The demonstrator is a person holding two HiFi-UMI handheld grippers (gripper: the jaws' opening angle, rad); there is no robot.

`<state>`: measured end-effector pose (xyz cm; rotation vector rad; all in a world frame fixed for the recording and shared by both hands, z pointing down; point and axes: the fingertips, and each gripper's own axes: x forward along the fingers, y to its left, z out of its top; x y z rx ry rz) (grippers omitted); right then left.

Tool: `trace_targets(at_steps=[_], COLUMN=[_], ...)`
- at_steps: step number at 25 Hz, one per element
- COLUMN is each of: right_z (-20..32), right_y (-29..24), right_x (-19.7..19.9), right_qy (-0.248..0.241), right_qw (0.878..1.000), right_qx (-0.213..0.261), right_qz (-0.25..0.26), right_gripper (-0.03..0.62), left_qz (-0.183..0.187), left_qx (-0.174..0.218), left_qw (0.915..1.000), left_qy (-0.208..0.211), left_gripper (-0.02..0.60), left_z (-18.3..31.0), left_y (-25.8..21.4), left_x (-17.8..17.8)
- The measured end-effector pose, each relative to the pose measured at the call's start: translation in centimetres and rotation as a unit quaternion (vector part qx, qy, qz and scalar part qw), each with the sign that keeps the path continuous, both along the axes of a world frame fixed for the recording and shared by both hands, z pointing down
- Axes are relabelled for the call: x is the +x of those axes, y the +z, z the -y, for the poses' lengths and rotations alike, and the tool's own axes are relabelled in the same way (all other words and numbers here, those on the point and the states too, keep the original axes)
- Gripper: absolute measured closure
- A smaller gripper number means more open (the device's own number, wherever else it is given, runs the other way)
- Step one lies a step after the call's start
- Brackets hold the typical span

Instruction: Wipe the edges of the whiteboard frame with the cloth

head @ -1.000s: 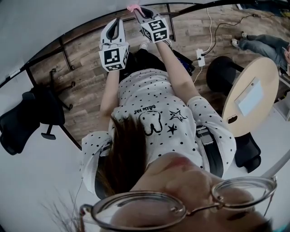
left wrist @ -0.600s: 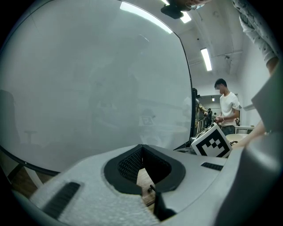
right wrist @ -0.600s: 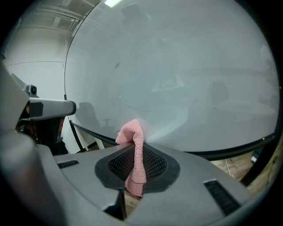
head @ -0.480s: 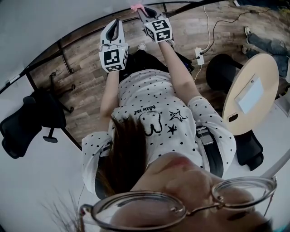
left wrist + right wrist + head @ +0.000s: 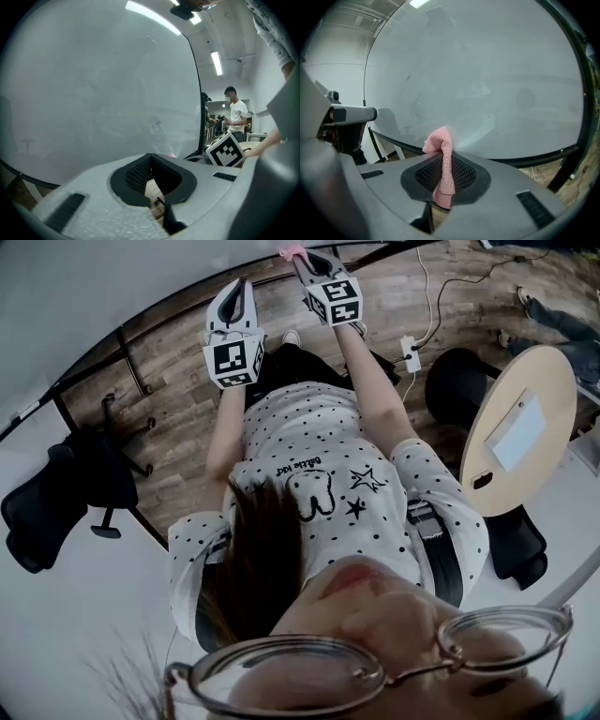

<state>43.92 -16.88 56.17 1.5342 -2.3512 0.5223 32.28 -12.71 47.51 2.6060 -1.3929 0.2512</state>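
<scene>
Right gripper [image 5: 444,158] first: its fingers are squeezing together on a pink cloth [image 5: 443,164], which is hanging down between the pads while its top end is poking out past the tips. That poking-out bit is pressing up against the whiteboard [image 5: 487,84], right down by the bottom edge of the black frame [image 5: 534,160]. It's sitting somewhere along that bottom edge, left of the bottom right corner. From the head view the same cloth [image 5: 292,252] is showing as a little pink blob at the tip of the right gripper [image 5: 307,261], right on the frame line.

Left gripper [image 5: 150,158]: the fingers are sitting closed on each other with nothing in them, just a sliver of wood floor showing through lower down. It's pointing at the board too, near the bottom edge, and hanging just beside the right one on its left [image 5: 242,289]. Can't tell if it's actually touching the board.

Further out, the person is standing over a wood floor [image 5: 187,399] in a dotted shirt [image 5: 319,474], both arms stretching forward. A black office chair [image 5: 56,502] is parked off to the left, a round wooden table [image 5: 520,427] to the right, and a power strip [image 5: 410,354] is lying on the floor between them. Another person [image 5: 236,115] is standing well back in the room, past the board's right edge [image 5: 199,103].
</scene>
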Motion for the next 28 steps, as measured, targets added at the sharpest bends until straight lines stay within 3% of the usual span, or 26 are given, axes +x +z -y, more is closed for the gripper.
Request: trace_targets(at_steps=[28], right_z=[0.1], right_y=[0.5], right_x=[8.9], right_qy=[0.099], right_qw=[0.995], right_qx=[-0.002], right_qz=[-0.003], right_gripper=[0.562], left_qz=[0.001], left_qx=[-0.006], left_qw=[0.9999], left_qy=[0.013], left_gripper=[0.565], left_z=[0.5], left_y=[0.4], left_x=[1.6])
